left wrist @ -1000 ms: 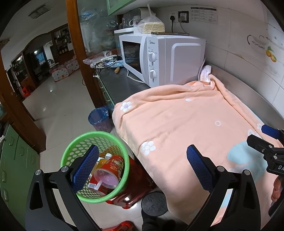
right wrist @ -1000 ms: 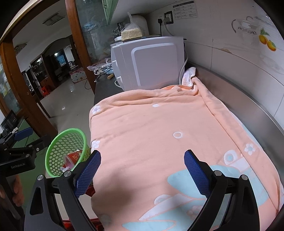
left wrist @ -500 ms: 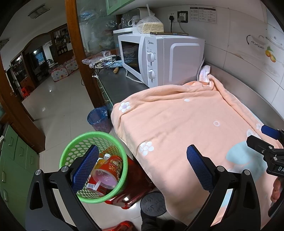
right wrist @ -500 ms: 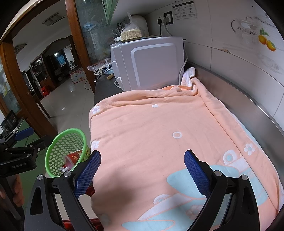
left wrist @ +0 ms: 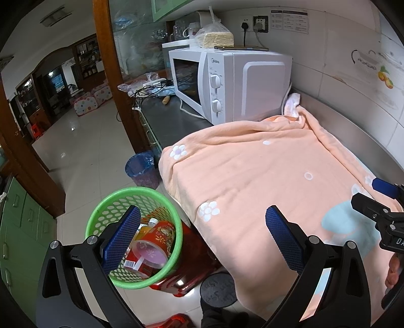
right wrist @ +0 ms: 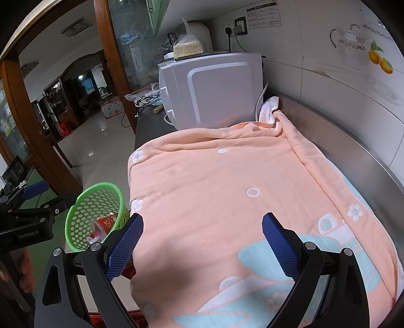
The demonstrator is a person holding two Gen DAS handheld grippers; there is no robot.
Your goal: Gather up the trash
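- The red paper cup (left wrist: 154, 242) lay inside the green mesh basket (left wrist: 101, 214) on the floor: light, crushable; you would grip its rim.
- Your left gripper (left wrist: 202, 237) and right gripper (right wrist: 202, 242) stood wide, empty, over the peach towel (right wrist: 227, 181).

"Midea" on the microwave (left wrist: 227, 83); "GenRobot.AI" on the left gripper (right wrist: 32, 201).

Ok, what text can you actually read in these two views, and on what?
"Midea": microwave door, small, barely legible.
"GenRobot.AI": left gripper body.
"DA", cut off: right gripper body.
Wall notice: too small.
Red cup in green basket: print unreadable.
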